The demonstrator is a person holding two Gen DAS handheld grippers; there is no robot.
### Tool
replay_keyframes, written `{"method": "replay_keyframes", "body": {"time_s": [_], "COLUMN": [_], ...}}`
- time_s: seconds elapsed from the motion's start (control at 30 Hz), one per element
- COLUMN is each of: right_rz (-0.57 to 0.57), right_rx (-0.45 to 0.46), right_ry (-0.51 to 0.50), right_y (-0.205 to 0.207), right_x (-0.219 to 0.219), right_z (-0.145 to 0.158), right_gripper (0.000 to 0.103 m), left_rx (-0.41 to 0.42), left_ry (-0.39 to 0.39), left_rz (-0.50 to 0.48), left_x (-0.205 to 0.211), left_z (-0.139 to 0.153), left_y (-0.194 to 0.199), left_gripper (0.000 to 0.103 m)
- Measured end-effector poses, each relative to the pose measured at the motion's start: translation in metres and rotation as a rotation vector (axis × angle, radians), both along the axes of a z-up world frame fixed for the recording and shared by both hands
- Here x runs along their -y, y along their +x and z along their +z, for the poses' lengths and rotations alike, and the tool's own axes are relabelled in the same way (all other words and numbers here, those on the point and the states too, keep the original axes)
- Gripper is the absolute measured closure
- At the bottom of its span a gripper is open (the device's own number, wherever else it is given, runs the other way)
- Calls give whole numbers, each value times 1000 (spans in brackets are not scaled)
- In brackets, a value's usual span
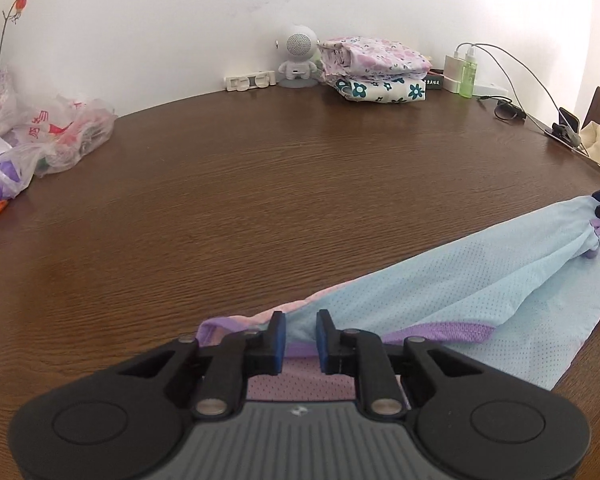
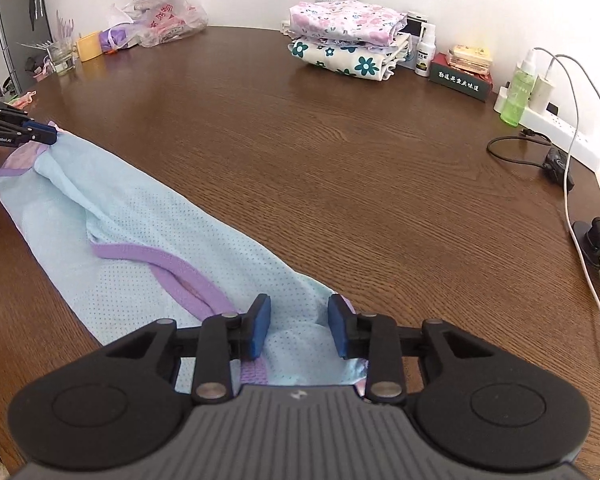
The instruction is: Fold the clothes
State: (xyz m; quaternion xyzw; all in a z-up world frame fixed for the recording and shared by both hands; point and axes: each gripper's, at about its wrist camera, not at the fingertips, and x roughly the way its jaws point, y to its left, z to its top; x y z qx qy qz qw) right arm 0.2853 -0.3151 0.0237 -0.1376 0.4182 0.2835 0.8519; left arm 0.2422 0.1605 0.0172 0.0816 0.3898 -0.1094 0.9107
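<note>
Mesh fabric, pale blue with purple ribbed trim, makes up the garment [image 2: 140, 236] lying stretched in a long band across the near edge of the wood-grain tabletop [image 2: 340, 168]. Left tongs [image 1: 301, 340] stand narrowly parted over one end, right tongs [image 2: 299, 326] wider apart over the other; neither visibly pinches cloth. Farther back sit folded floral clothes [image 2: 348, 40]; only the left view shows the round white speaker [image 1: 298, 58].
</note>
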Motion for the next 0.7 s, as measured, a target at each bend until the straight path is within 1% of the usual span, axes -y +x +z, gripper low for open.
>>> {"method": "replay_keyframes", "body": {"time_s": [0.07,0.13,0.17,0.2,0.3,0.37,0.47,0.5,0.57,0.7], "right_rz": [-5,-14,-17,-6,69,114,154,162,175,186], "right_rx": [-3,21,33,53,78,65,54,55,63,58], "right_ry": [2,45,65,75,103,113,133,143,154,116], "right_y": [0,-3,-5,-9,-18,-19,-19,-18,-19,-20], "right_x": [-1,-3,-4,-9,-33,-53,-80,-88,-100,-107], "right_z": [3,13,19,25,33,31,23,21,15,-4], "right_gripper": [69,66,65,64,60,58,58,58,58,58], "left_rx": [5,12,16,19,30,37,47,44,30,19], "left_ry": [18,32,39,45,64,77,96,101,107,44], "left_rz": [0,-42,-68,-94,-172,-224,-302,-306,-284,-235], "left_x": [4,19,27,36,61,78,103,106,107,98], "left_z": [4,5,5,5,5,5,5,2,-6,-10], "left_y": [-1,-4,-6,-8,-13,-16,-21,-22,-23,-23], "left_gripper": [86,83,79,74,70,69,68,68,68,66]}}
